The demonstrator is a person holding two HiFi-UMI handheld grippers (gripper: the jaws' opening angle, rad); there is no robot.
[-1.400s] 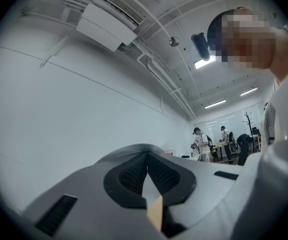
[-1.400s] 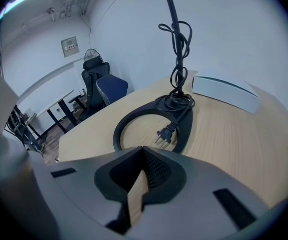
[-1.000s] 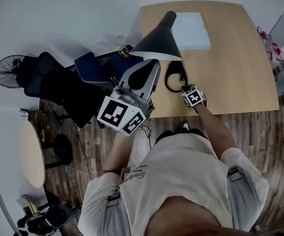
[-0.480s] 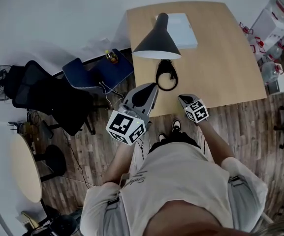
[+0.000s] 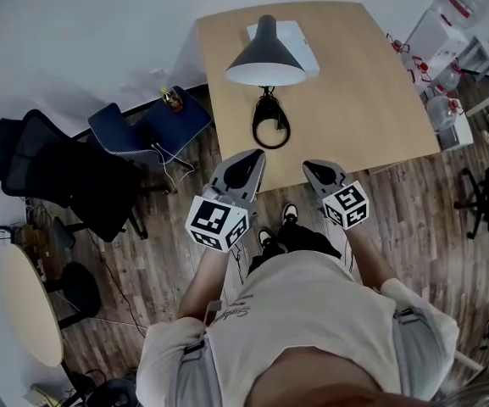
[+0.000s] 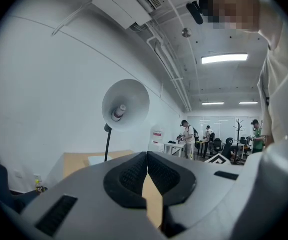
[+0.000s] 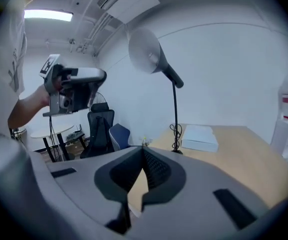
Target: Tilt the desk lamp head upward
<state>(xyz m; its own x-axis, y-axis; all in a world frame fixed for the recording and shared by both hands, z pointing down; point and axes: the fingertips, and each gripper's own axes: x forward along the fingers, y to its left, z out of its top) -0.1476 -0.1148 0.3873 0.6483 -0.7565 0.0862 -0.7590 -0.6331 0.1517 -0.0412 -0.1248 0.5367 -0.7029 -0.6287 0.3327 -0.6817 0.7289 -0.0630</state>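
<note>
The black desk lamp (image 5: 266, 58) stands on the wooden desk (image 5: 371, 100), its cone shade tipped so the white inside and bulb face my left gripper view (image 6: 125, 104). In the right gripper view the shade (image 7: 144, 50) sits high on its thin stem. My left gripper (image 5: 254, 155) and right gripper (image 5: 310, 167) hover side by side off the desk's front edge, well short of the lamp. Both are shut with nothing between the pads (image 6: 134, 174) (image 7: 156, 169).
A coiled black cable (image 5: 269, 125) lies at the lamp's base and a white box (image 5: 303, 47) behind it. Black office chairs (image 5: 66, 176) and a blue chair (image 5: 142, 130) stand left of the desk. A rack with bottles (image 5: 447, 24) is at right. People stand far off (image 6: 187, 134).
Both grippers have drawn back from the lamp and desk toward the body. The head view has pulled away, so the desk looks smaller and farther.
</note>
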